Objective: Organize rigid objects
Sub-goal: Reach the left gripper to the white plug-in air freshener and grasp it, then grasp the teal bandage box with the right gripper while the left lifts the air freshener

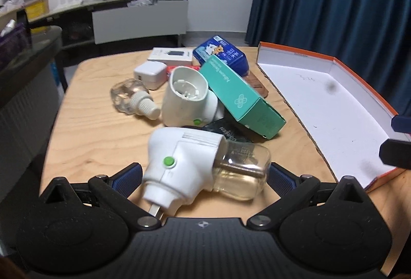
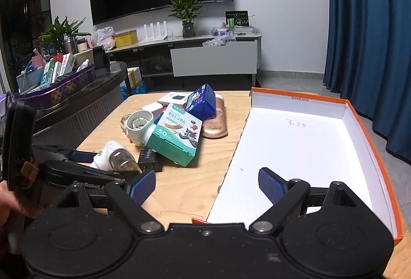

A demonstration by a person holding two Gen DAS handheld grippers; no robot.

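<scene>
Counter (image 2: 179,191): I am seeing pale wood carrying the clutter and the tray.
Tray (image 2: 295,140): a white-lined, orange-edged box lid is lying on the counter's right side, nothing inside it.
Pile: a teal box (image 1: 241,96) is leaning on an empty white plug-in housing (image 1: 186,96), with a blue pack (image 1: 223,53) behind them.
Left gripper (image 1: 205,173): I am holding it spread wide around a white plug-in vaporizer (image 1: 179,166) with a clear bottle; the pads are flanking it, contact unclear.
Right gripper (image 2: 206,185): I am hovering it wide apart over the tray's near left edge, gripping nothing.
</scene>
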